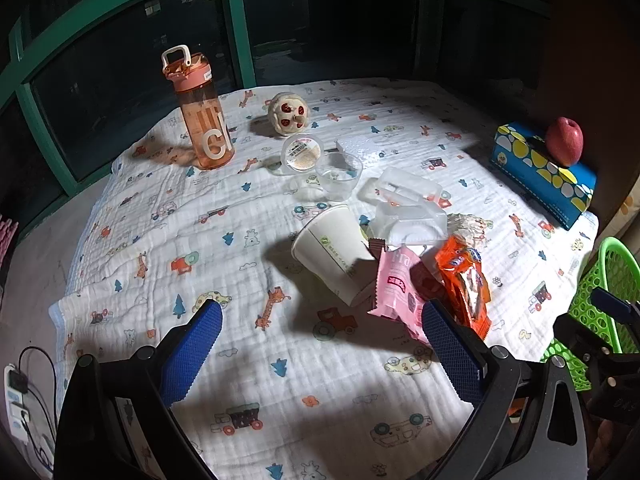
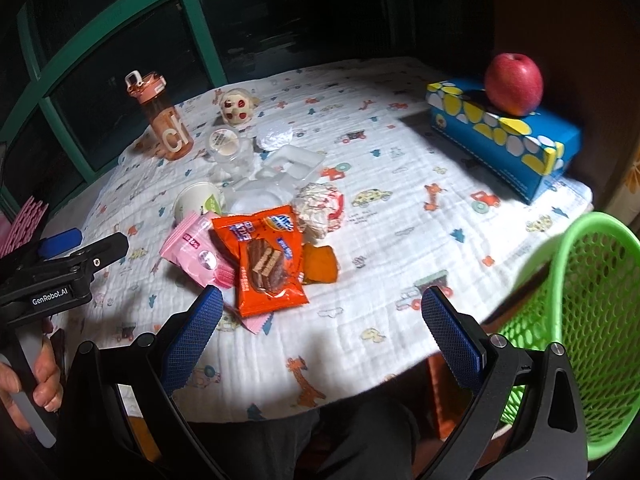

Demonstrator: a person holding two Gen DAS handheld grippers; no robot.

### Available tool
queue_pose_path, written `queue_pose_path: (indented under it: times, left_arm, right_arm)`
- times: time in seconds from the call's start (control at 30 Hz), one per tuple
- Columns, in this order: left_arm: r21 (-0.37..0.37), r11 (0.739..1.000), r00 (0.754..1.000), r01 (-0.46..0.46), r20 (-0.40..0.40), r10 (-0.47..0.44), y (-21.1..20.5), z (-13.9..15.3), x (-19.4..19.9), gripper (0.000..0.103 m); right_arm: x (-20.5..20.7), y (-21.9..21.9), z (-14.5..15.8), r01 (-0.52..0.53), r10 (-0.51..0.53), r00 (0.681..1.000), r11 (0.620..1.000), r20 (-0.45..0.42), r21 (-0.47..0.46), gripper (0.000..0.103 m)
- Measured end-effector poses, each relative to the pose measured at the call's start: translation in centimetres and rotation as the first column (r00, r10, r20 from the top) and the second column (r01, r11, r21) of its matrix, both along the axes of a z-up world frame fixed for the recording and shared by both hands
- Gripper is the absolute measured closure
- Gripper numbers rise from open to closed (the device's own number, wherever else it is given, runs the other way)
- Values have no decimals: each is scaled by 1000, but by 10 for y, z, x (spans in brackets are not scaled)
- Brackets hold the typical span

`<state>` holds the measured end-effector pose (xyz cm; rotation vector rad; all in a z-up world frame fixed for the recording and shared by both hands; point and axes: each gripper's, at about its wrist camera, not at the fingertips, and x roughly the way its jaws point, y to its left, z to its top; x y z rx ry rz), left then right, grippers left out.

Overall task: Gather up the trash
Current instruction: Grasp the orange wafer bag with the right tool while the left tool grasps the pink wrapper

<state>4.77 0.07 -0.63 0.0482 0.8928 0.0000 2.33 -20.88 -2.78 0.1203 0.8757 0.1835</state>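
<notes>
A heap of trash lies mid-table: a tipped white paper cup (image 1: 336,256), a pink wrapper (image 1: 396,292), an orange biscuit wrapper (image 2: 266,260), a crumpled paper ball (image 2: 320,208), clear plastic trays (image 1: 408,208) and a clear plastic cup (image 1: 338,176). My left gripper (image 1: 322,344) is open and empty above the cloth, just short of the paper cup and pink wrapper. My right gripper (image 2: 322,328) is open and empty near the table's front edge, just short of the orange wrapper. A green mesh basket (image 2: 592,320) stands at the right, beside the table.
An orange water bottle (image 1: 204,120) and a small plush toy (image 1: 288,112) stand at the back left. A blue tissue box (image 2: 504,136) with a red apple (image 2: 514,84) on it sits at the back right. A patterned white cloth (image 1: 200,240) covers the table.
</notes>
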Motion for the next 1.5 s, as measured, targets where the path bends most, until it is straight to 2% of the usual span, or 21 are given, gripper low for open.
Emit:
queue_pose_path:
  times: [0.3, 0.57, 0.77, 0.97, 1.13, 1.27, 1.5]
  left_arm:
    - [-13, 1000, 1000, -16, -26, 16, 13, -10, 7, 6]
    - [-39, 999, 999, -5, -50, 3, 21, -20, 15, 6]
    - [-77, 996, 996, 46, -77, -52, 13, -31, 25, 7]
    - [-142, 983, 987, 113, -99, -127, 1, -42, 35, 9]
    - [-204, 965, 973, 163, -128, -191, -12, -57, 45, 29]
    - [-244, 957, 970, 159, -144, -198, -13, -67, 50, 38]
    - [-279, 943, 964, 184, -137, -228, -15, -66, 45, 73]
  right_arm:
    - [40, 31, -23, -118, 119, 992, 993, -37, 26, 10]
    - [72, 47, -52, -167, 169, 981, 985, -90, 29, 19]
    - [85, 52, -63, -181, 186, 976, 982, -117, 55, 36]
    - [78, 47, -56, -182, 190, 977, 980, -95, 83, 50]
    - [70, 33, -46, -156, 167, 983, 979, -76, 130, 54]
    - [62, 20, -38, -130, 143, 988, 977, -62, 171, 55]
    - [51, 7, -29, -104, 115, 992, 973, -43, 206, 57]
